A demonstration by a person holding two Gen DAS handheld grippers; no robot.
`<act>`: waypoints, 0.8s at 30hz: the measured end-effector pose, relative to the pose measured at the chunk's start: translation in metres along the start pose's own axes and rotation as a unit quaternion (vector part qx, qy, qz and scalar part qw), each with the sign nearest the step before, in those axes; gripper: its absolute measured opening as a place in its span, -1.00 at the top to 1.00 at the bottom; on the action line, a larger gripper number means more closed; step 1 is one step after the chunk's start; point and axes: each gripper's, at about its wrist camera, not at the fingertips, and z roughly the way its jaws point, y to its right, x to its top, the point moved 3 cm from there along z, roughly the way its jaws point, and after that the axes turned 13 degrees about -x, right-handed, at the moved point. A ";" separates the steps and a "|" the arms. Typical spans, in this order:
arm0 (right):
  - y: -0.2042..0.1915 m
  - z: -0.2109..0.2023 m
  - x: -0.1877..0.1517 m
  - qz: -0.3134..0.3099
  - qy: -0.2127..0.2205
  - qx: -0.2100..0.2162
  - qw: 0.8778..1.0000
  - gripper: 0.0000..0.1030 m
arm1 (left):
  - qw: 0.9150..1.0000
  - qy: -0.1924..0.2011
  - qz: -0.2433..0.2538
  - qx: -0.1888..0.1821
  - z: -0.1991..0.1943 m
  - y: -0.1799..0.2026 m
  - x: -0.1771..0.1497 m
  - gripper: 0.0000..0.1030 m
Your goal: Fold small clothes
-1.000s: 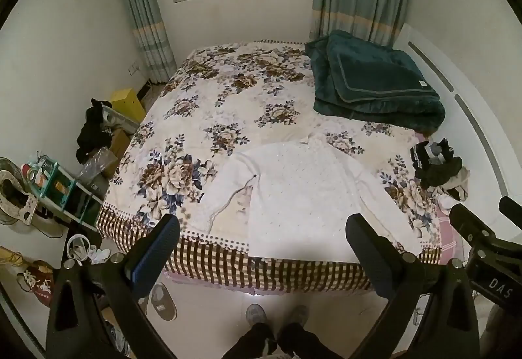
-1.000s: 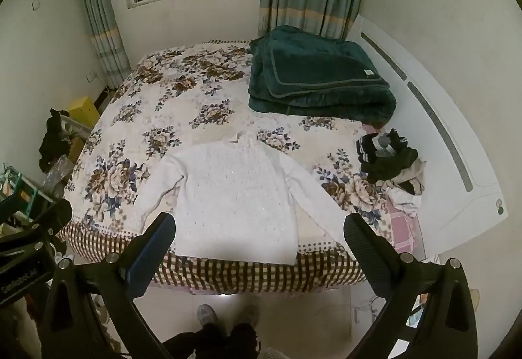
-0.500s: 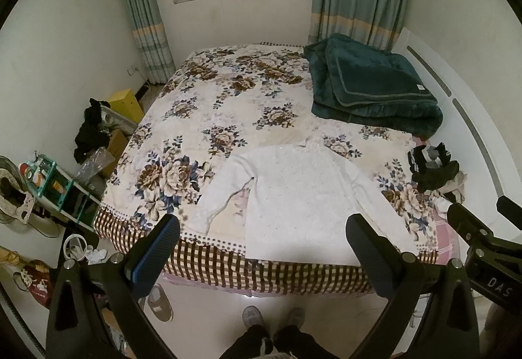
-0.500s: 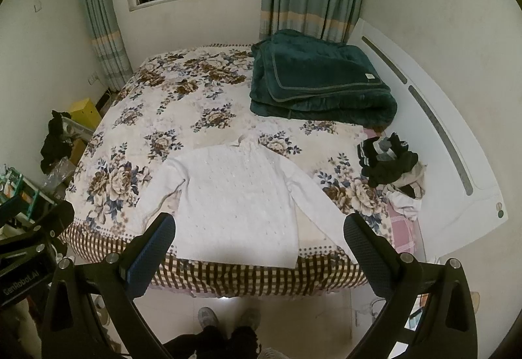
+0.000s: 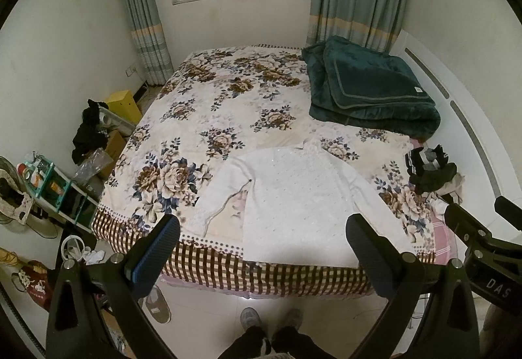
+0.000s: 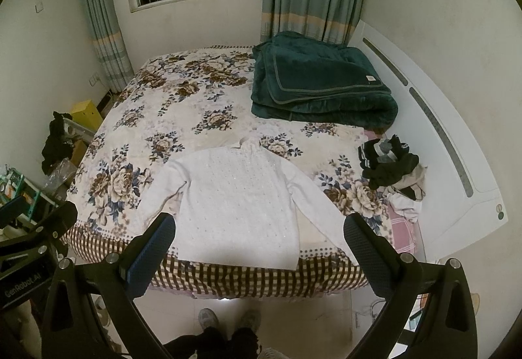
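Note:
A small white knitted sweater (image 5: 293, 199) lies flat on the flowered bedspread (image 5: 208, 117) at the bed's near edge, sleeves spread out, collar toward the far side. It also shows in the right wrist view (image 6: 241, 195). My left gripper (image 5: 261, 244) is open and empty, held in the air above the floor in front of the bed. My right gripper (image 6: 259, 244) is open and empty too, at the same height to the right. The right gripper's body (image 5: 483, 248) shows at the left view's right edge.
A folded dark green blanket (image 6: 319, 88) lies at the bed's far right. A heap of dark and light clothes (image 6: 391, 169) sits at the right edge by the white headboard (image 6: 456, 150). Shelves, boxes and bags (image 5: 65, 182) crowd the floor to the left. The person's feet (image 5: 270, 319) stand below.
Both grippers have drawn back and up a little, so the bed and sweater sit slightly higher and smaller in view. The sweater has not moved. Both grippers stay open.

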 end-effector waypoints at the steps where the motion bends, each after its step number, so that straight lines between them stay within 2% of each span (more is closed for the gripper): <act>1: 0.000 0.000 0.000 0.000 0.000 0.000 1.000 -1.00 | 1.000 0.001 0.000 0.000 0.000 0.000 0.000 -1.00; 24: 0.000 -0.006 0.006 0.001 0.002 0.002 1.000 -1.00 | 1.000 0.004 -0.001 -0.003 -0.002 0.000 -0.003 -1.00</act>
